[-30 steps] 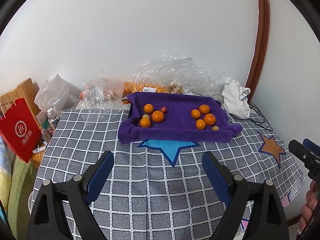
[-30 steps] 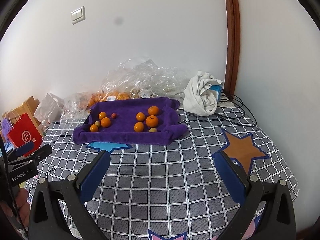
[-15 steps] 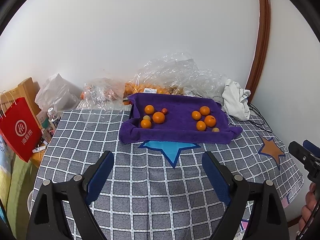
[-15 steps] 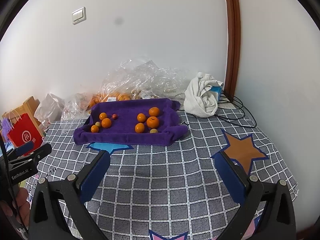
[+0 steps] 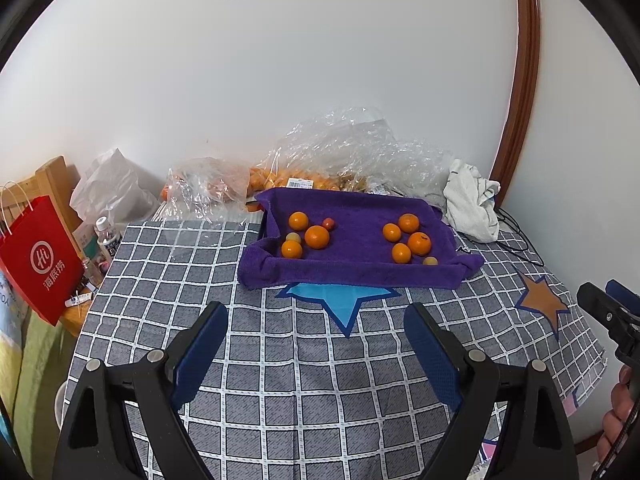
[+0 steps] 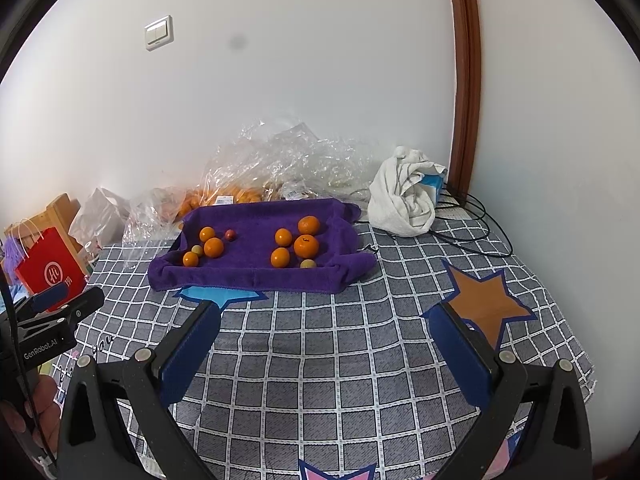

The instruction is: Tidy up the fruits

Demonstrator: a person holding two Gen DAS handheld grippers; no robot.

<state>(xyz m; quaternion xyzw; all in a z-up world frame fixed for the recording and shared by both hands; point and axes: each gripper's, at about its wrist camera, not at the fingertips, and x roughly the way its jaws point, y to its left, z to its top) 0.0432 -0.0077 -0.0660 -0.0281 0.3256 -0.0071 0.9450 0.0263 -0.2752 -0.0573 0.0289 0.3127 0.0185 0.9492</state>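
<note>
While both grippers hang back over the near edge, the table (image 5: 280,360) with its grey checked cloth takes up most of the room's corner. At its far side, against the wall, sit crumpled clear plastic bags (image 5: 344,148), some with more orange fruit inside, and a white rag (image 6: 404,200) lies beside them.

A purple towel (image 5: 356,264) is spread in front of the bags, its edges rolled up into a shallow tray. On it the fruit lies in two clusters, well apart:
- left group (image 5: 308,234): three oranges, one small red fruit, one small pale one.
- right group (image 5: 408,238): four oranges, one small pale fruit at the near edge.

Left gripper (image 5: 316,328): fingers spread wide, holding nothing, well short of the towel. Right gripper (image 6: 324,328): likewise wide apart and empty, also well short.

Judgement: both groups mix oranges with small fruit, so sorting by kind looks incomplete; yet two tidy clusters could equally be the intended end state. The pictures do not settle which. Any further pick would call for a long reach forward, with the fingers narrowed considerably for the small round pieces, which will likely roll on the soft towel.
</note>
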